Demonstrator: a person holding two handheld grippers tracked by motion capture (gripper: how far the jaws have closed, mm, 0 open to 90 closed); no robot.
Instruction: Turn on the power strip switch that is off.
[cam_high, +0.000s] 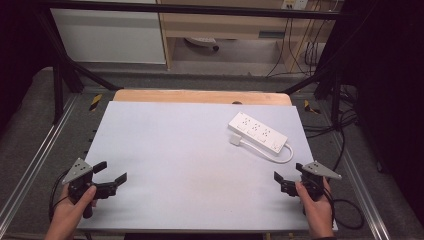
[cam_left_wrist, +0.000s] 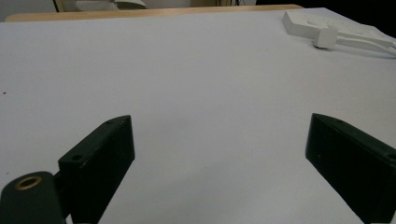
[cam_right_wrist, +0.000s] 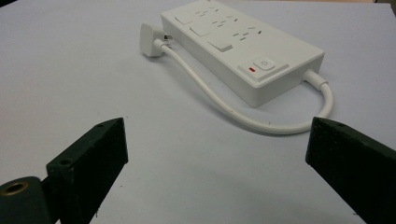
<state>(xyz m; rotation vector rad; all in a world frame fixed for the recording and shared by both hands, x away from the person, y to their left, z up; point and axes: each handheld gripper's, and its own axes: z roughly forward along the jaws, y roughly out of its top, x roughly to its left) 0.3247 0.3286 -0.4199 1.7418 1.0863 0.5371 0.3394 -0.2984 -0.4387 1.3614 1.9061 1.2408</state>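
A white power strip lies at the table's back right, its short white cable looping round to a plug beside it. In the right gripper view the power strip sits just ahead of the jaws, cable curving in front, plug at its left end. My right gripper is open near the front right edge with nothing between its jaws. Over the front left, my left gripper is open and holds nothing. In the left gripper view the power strip is far off at top right.
The white table top has a wooden strip along its far edge. Black frame bars stand at both back corners. Cables trail on the floor at right. A wooden cabinet stands beyond.
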